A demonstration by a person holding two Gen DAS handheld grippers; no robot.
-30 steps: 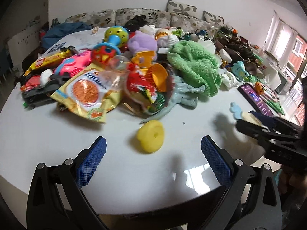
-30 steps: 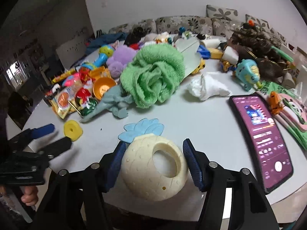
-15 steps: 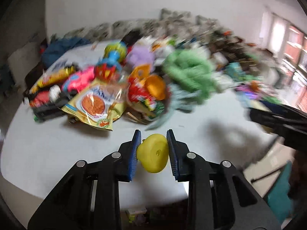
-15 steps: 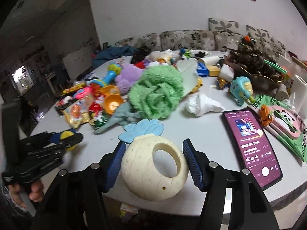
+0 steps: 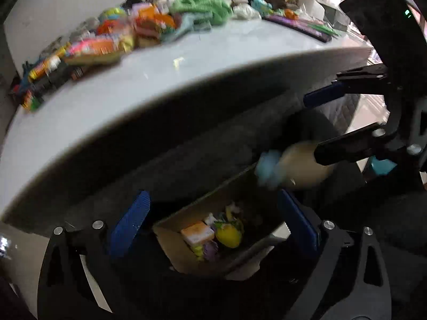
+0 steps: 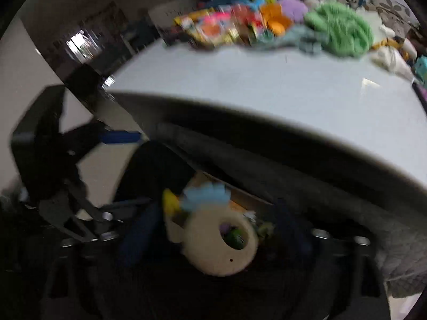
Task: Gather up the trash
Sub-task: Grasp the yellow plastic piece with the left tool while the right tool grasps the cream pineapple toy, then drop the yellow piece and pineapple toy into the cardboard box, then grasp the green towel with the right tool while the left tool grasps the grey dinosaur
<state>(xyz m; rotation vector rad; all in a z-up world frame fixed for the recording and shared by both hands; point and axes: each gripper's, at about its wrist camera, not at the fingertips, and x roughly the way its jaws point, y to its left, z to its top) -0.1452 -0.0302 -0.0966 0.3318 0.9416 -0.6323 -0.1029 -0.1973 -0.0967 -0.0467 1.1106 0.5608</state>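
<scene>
Fingers first: on our left gripper they have just been opening and stand wide with nothing between them, the yellow toy already lying in the cardboard box under the bench. On our right gripper they have just been opening too, and the cream pineapple toy sits blurred between them, its pads seemingly clear of it, right above the box mouth. We do this step well by holding both hands square over the opening until each piece is inside, keeping them apart, then lifting out past the bench edge toward the pile of toys and wrappers.
</scene>
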